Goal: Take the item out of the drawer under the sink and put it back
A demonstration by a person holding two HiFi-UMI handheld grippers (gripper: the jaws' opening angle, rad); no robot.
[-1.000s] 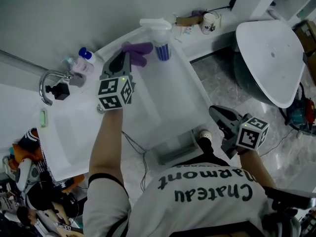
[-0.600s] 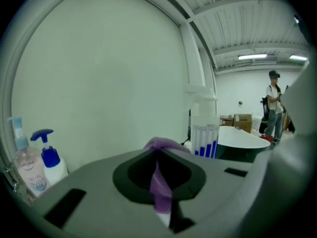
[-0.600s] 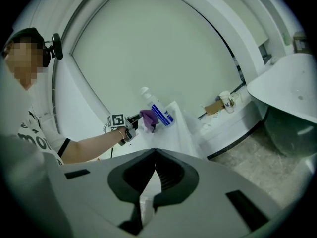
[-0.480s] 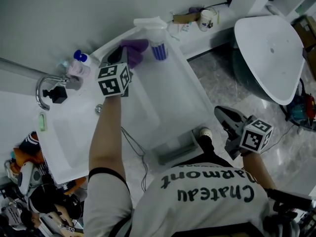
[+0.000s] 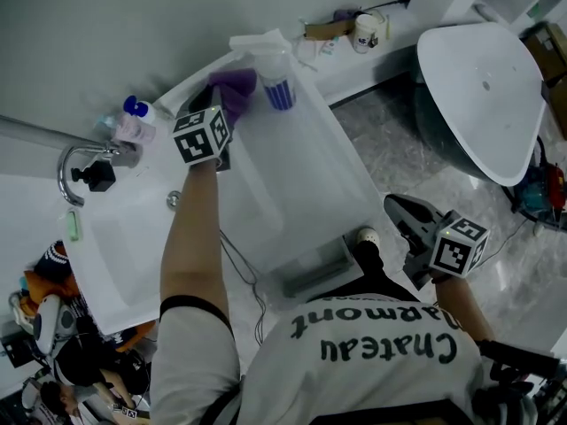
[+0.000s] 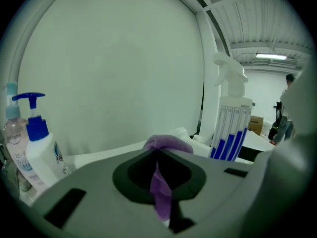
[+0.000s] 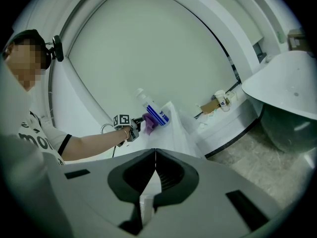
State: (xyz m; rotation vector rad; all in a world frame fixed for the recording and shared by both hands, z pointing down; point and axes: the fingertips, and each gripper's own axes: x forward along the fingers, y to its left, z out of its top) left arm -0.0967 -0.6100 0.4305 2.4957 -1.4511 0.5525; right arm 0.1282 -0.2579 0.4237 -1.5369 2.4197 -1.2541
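A purple cloth point(image 5: 234, 87) hangs bunched from my left gripper point(image 5: 221, 104), which is shut on it above the back of the white counter point(image 5: 301, 175), right beside a spray bottle point(image 5: 276, 76). In the left gripper view the purple cloth point(image 6: 160, 187) is pinched between the jaws of the left gripper point(image 6: 157, 155), with the spray bottle point(image 6: 230, 128) just right of it. Below the counter's front edge a drawer point(image 5: 314, 268) stands pulled out. My right gripper point(image 5: 403, 215) hovers shut and holding nothing over the floor to the right of the drawer; in its own view the right gripper point(image 7: 155, 157) shows its jaws together.
A faucet point(image 5: 75, 166) and sink basin point(image 5: 124, 237) lie left of my arm, with a blue-capped pump bottle point(image 5: 135, 118) behind them. A cup point(image 5: 363, 32) and small items sit on the back ledge. A large white tub point(image 5: 483, 87) stands at the right over grey floor.
My left gripper has carried the purple cloth farther back along the counter, closer to the spray bottle. The right gripper has hardly moved.
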